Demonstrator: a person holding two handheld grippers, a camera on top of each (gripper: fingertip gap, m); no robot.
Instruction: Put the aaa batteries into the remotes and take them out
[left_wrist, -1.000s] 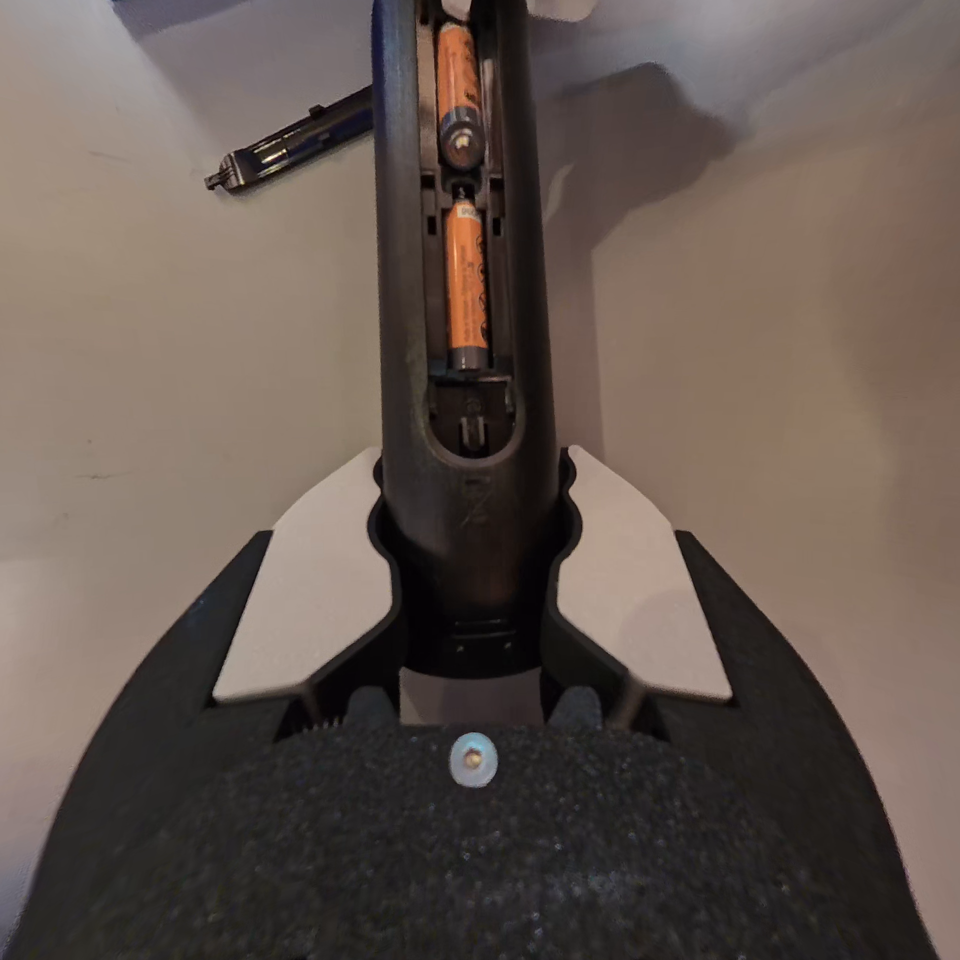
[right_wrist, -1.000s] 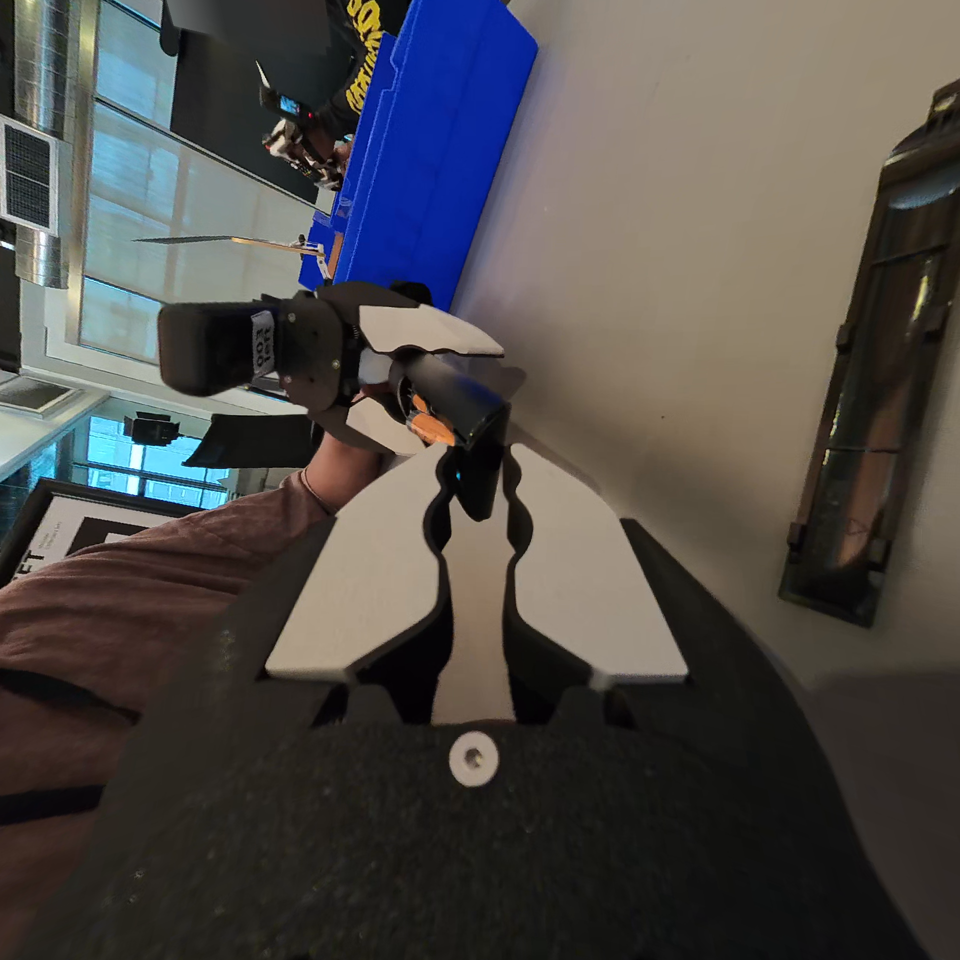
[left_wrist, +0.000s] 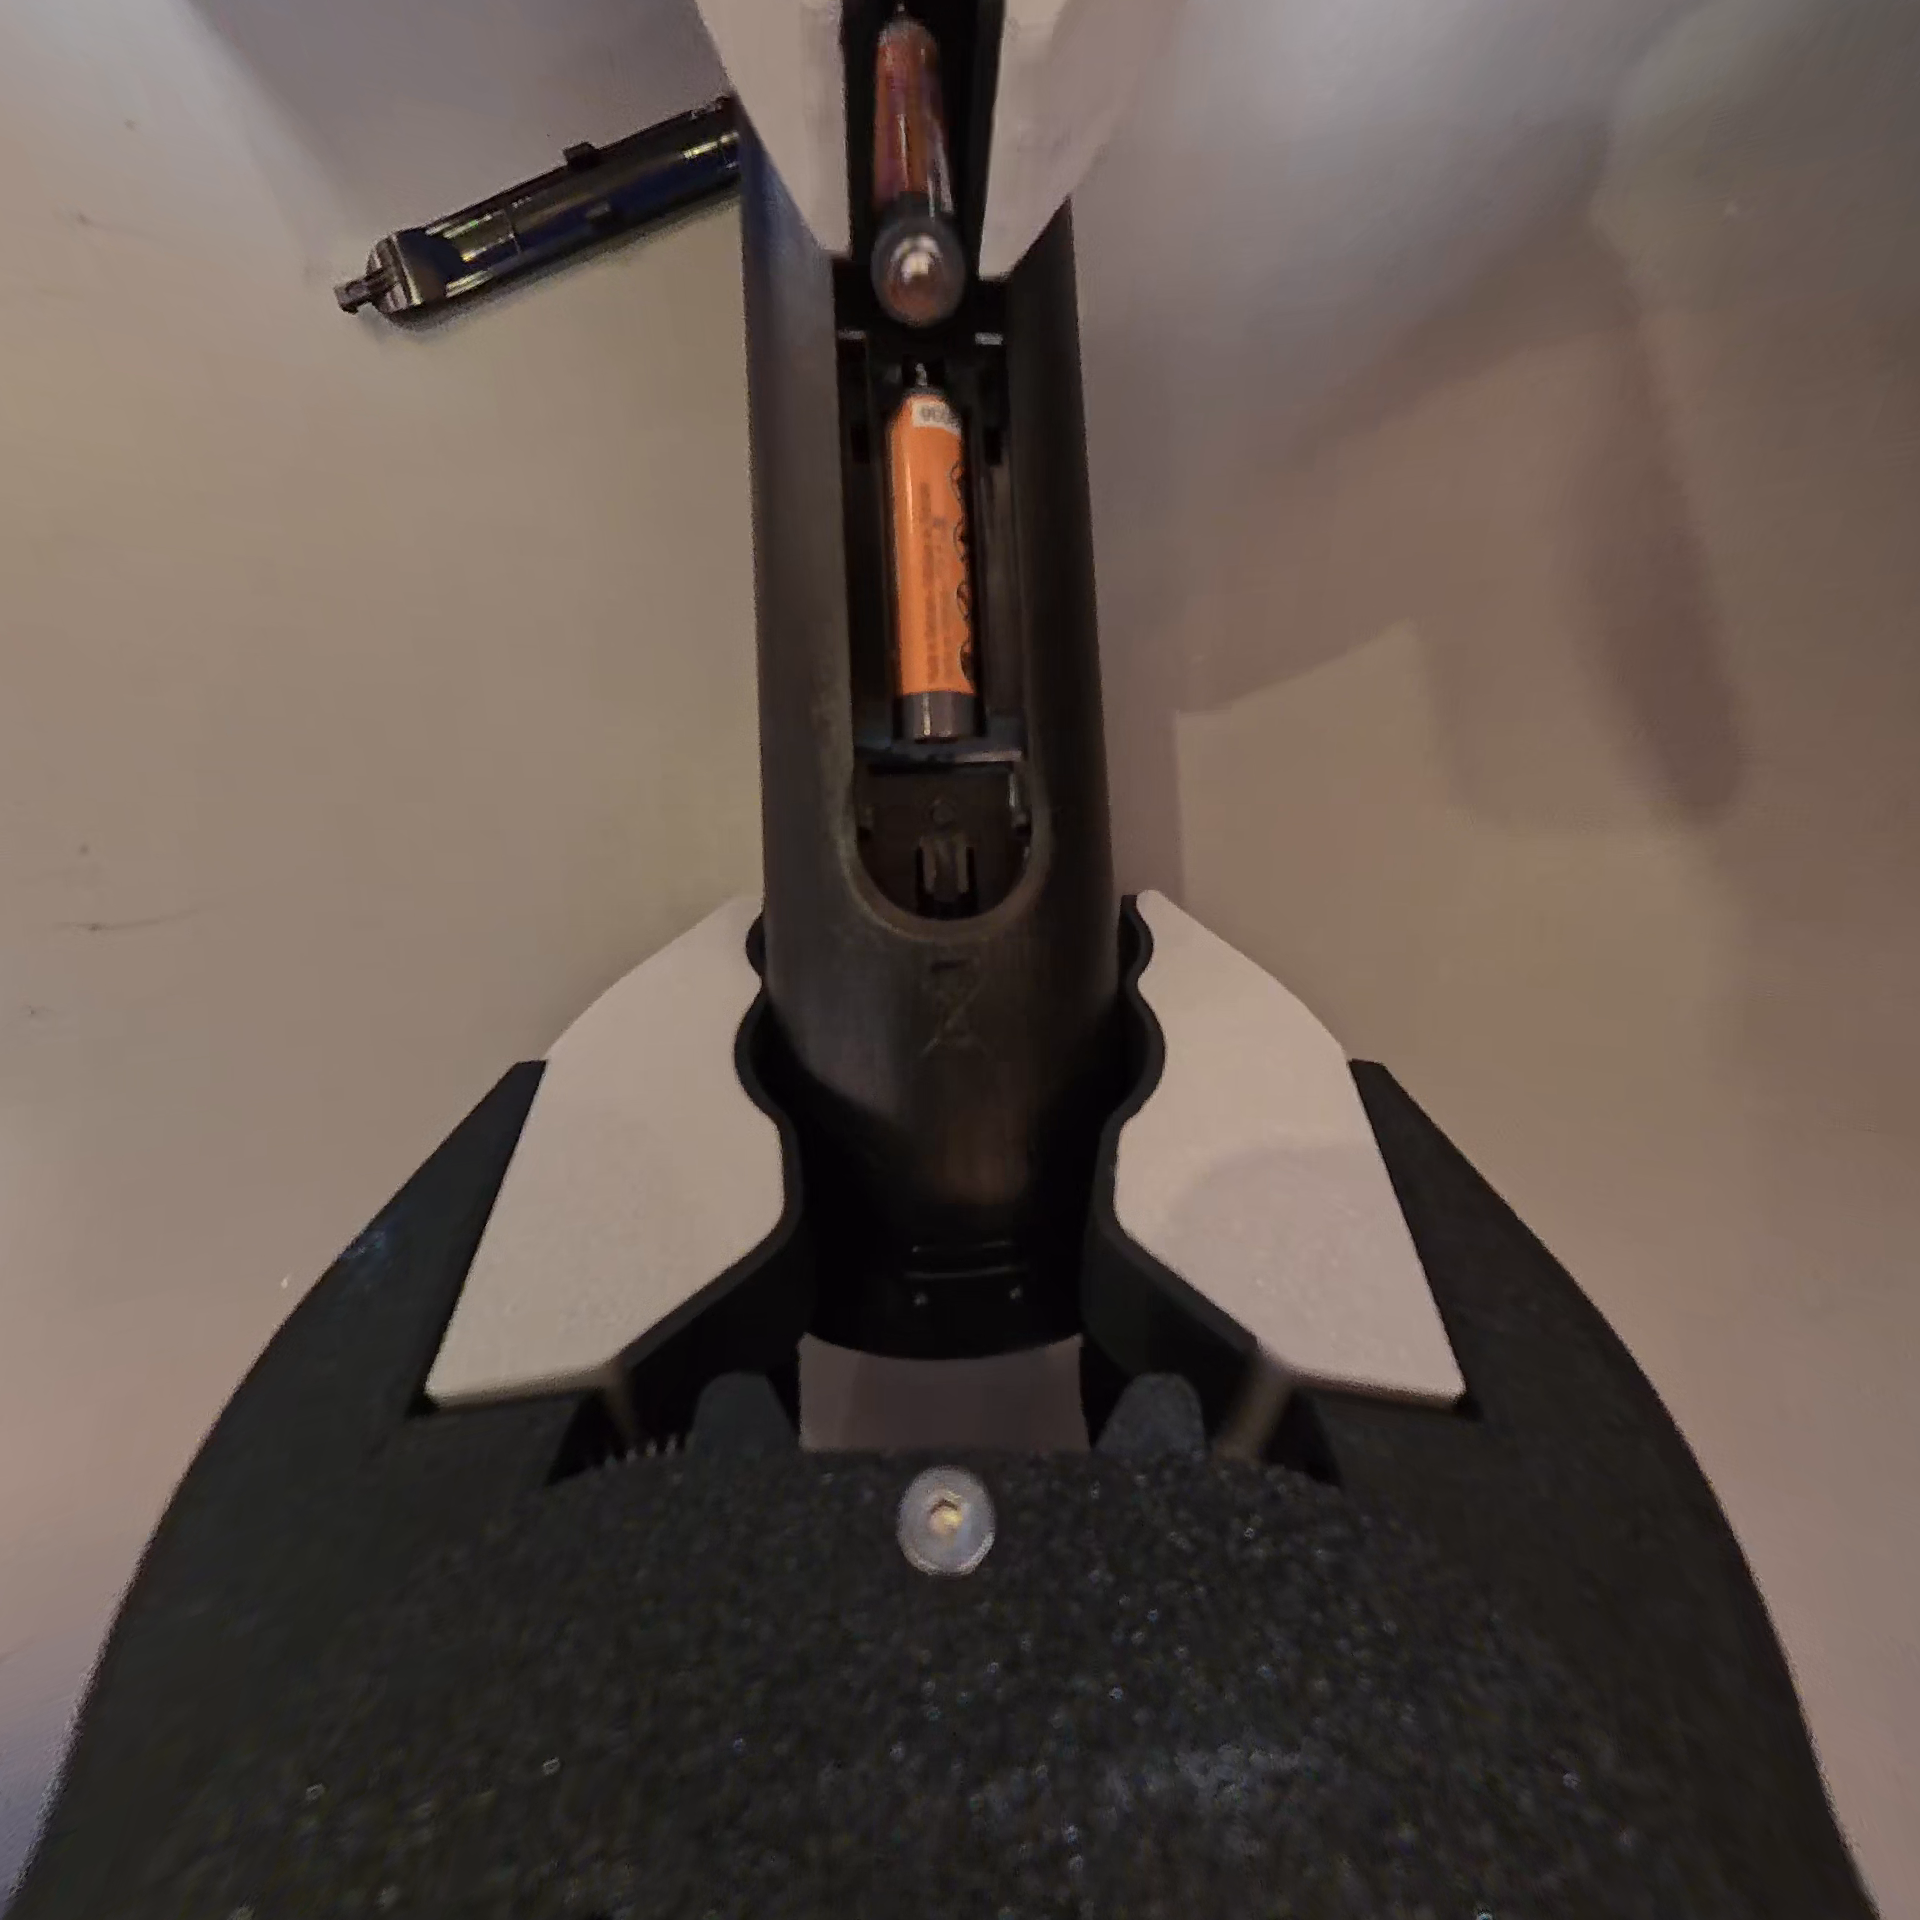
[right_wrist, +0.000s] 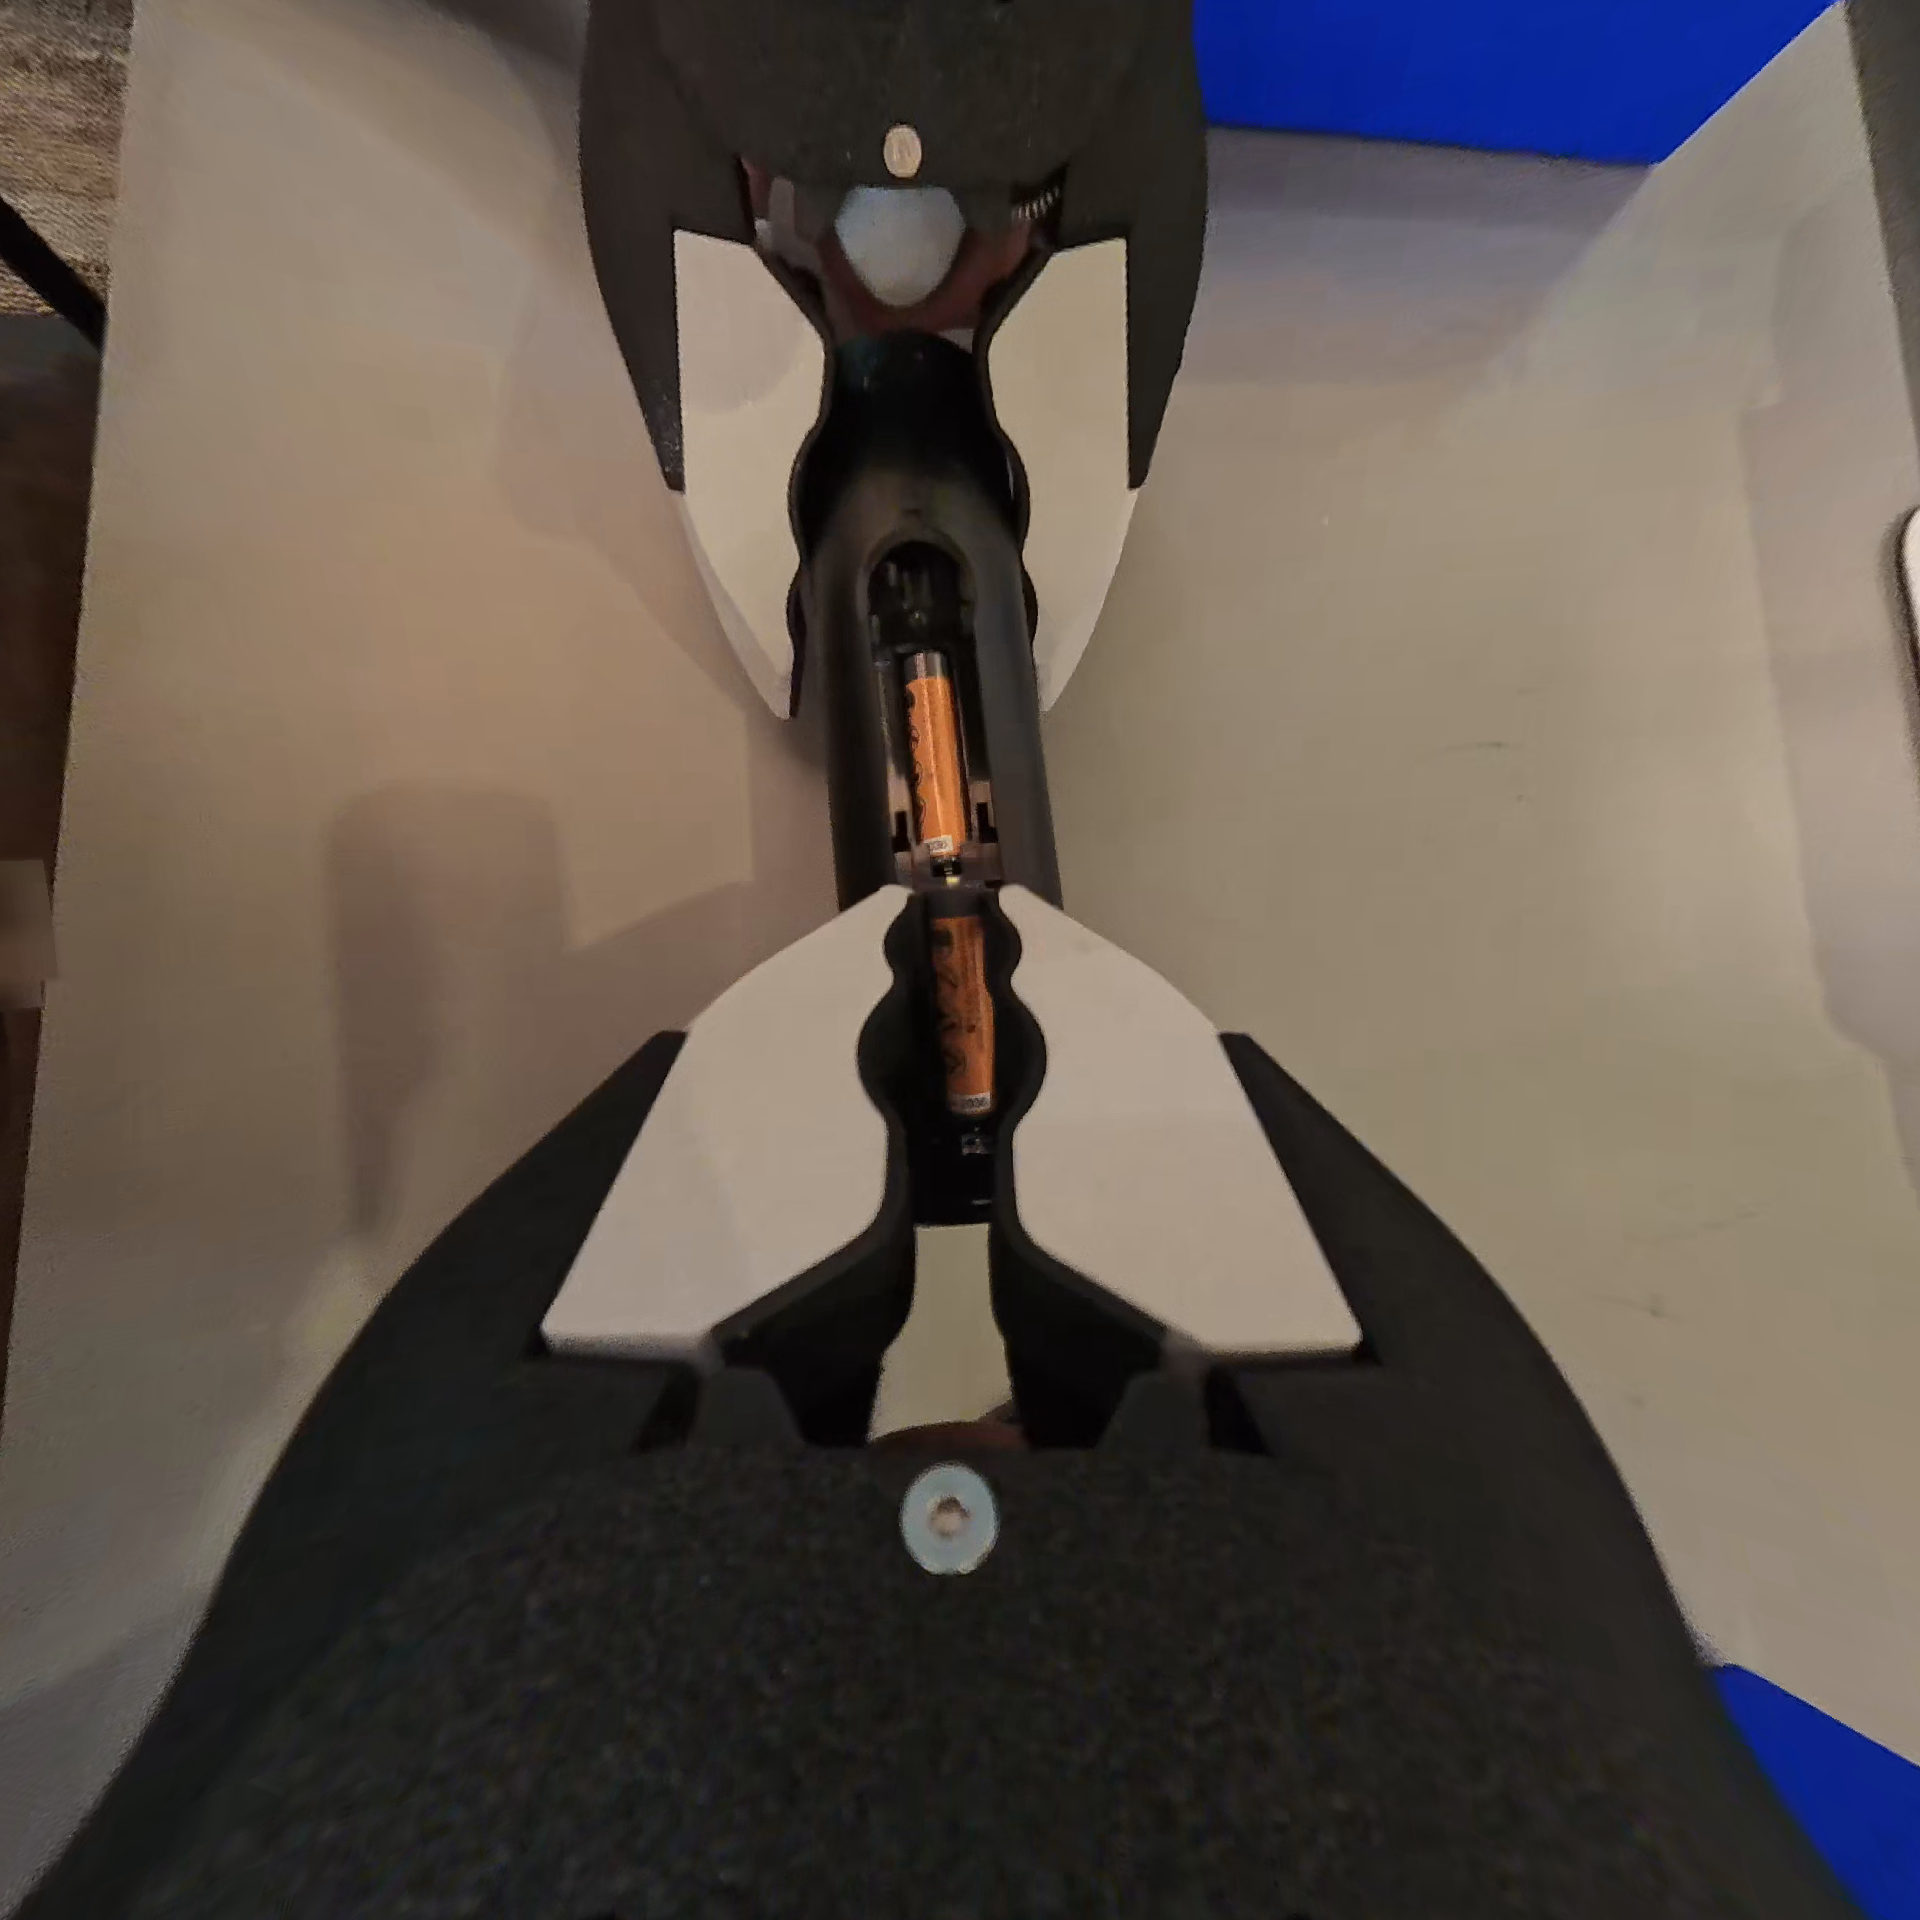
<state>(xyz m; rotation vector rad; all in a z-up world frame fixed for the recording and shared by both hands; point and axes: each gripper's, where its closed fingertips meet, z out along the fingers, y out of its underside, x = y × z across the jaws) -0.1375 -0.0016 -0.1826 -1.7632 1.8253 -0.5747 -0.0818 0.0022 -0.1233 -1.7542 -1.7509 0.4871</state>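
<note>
Left claw (left_wrist: 940, 935): clenched on the butt end of the remote, one white finger (left_wrist: 665, 1164) against each side of the body; seen head-on at the top of the right wrist view (right_wrist: 914, 707).
Remote (left_wrist: 935, 1091): slim black body, gripped at one end by the left claw and reaching away from it over the counter; battery bay uncovered and facing up.
Near battery (left_wrist: 933, 561): orange AAA cell lying lengthwise in the bay section closer to the left claw, seated between its contacts.
Far battery (right_wrist: 964, 1013): orange AAA cell in line with the first, in the bay section farther from the left claw; blurred in the left wrist view (left_wrist: 914, 197).
Right claw (right_wrist: 951, 904): white fingers (right_wrist: 790, 1122) drawn in close on either side of the far battery, tips nearly meeting over the divider between the two cells; whether they actually pinch the cell, cannot tell.
Battery cover (left_wrist: 540, 218): long dark glossy strip lying flat on the counter, to the left of the remote and apart from it.
Counter (left_wrist: 312, 675): plain pale surface.
Blue object (right_wrist: 1507, 73): flat bright-blue shape at the far edge of the counter, behind the left claw.
</note>
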